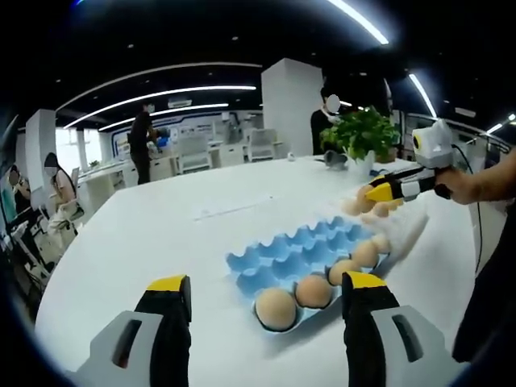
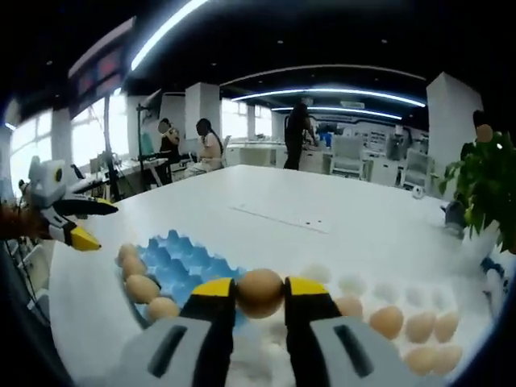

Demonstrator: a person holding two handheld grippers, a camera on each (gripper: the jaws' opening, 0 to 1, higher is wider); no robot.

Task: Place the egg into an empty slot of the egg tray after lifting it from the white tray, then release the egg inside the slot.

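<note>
My right gripper (image 2: 260,297) is shut on a brown egg (image 2: 260,290), held above the seam between the two trays. The blue egg tray (image 2: 184,260) lies to the left, with several eggs (image 2: 143,288) in its outer row. Right of it, the white tray (image 2: 377,292) carries several more eggs (image 2: 388,321). In the left gripper view my left gripper (image 1: 266,284) is open over the near end of the blue egg tray (image 1: 284,256), its jaws wide apart. The right gripper (image 1: 377,193) enters from the right with the egg (image 1: 367,194), above the white tray (image 1: 409,232).
Both trays rest on a large white table (image 1: 161,234). A potted green plant (image 1: 363,133) stands at the table's far side, behind the white tray. Several people and office desks are in the background. My left gripper (image 2: 98,224) shows at the left edge.
</note>
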